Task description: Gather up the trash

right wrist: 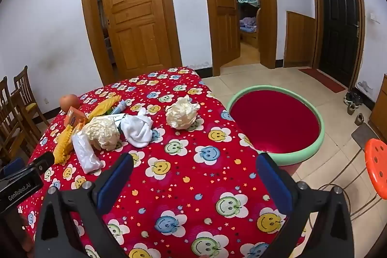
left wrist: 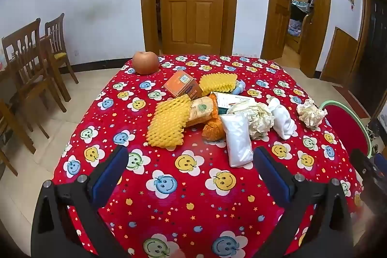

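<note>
A heap of trash lies mid-table on the red smiley cloth [left wrist: 169, 209]: yellow foam nets [left wrist: 167, 122], an orange box [left wrist: 182, 86], a white plastic packet [left wrist: 237, 139], crumpled paper [left wrist: 258, 116], a white cloth [left wrist: 284, 120]. A separate paper ball [left wrist: 310, 113] lies at the right, also seen in the right wrist view [right wrist: 182, 113]. A red basin with green rim [right wrist: 275, 122] stands on the floor right of the table. My left gripper [left wrist: 191, 161] is open and empty, short of the heap. My right gripper [right wrist: 194, 168] is open and empty above the cloth [right wrist: 183, 197].
An apple [left wrist: 145, 62] sits at the table's far left corner. Wooden chairs [left wrist: 31, 64] stand left of the table. An orange stool [right wrist: 377, 166] stands on the floor at the right. Shoes [right wrist: 353, 98] lie by the black door.
</note>
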`<state>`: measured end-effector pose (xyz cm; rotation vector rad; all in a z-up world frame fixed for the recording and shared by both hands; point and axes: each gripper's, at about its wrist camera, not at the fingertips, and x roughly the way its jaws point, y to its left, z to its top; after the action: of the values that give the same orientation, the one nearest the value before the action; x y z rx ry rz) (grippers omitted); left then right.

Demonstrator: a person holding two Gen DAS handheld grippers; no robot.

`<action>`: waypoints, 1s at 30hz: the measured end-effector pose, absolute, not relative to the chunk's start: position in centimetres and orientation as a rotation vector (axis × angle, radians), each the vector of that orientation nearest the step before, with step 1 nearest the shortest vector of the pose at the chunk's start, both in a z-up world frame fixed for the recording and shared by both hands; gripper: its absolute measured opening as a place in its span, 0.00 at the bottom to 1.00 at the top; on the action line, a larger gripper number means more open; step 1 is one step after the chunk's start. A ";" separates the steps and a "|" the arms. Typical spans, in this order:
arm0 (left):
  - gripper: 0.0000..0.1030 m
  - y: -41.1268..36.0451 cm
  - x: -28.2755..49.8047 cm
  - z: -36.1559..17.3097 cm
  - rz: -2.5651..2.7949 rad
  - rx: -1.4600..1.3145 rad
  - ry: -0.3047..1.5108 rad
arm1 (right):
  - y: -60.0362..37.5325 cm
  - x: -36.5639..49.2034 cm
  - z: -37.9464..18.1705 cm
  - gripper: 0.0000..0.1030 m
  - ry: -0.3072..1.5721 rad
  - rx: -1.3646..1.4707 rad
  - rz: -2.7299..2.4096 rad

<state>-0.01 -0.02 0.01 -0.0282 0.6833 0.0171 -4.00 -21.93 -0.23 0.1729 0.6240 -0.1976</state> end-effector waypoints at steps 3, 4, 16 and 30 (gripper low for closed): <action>0.99 0.0 0.0 0.0 0.017 -0.026 0.681 | -21.9 -4.0 -0.2 1.00 0.622 0.177 -0.195; 0.99 0.0 0.0 0.0 0.018 -0.025 0.681 | -21.9 -4.0 -0.2 1.00 0.622 0.176 -0.195; 0.99 0.0 0.0 0.0 0.018 -0.028 0.683 | -21.8 -4.2 -0.1 1.00 0.627 0.178 -0.189; 0.99 -0.1 -0.1 0.0 0.018 -0.032 0.686 | -21.6 -4.0 -0.3 1.00 0.630 0.179 -0.188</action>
<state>-0.06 -0.06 0.05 -0.0316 0.6855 0.0182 -4.00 -21.64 -0.29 0.1789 0.6301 -0.1883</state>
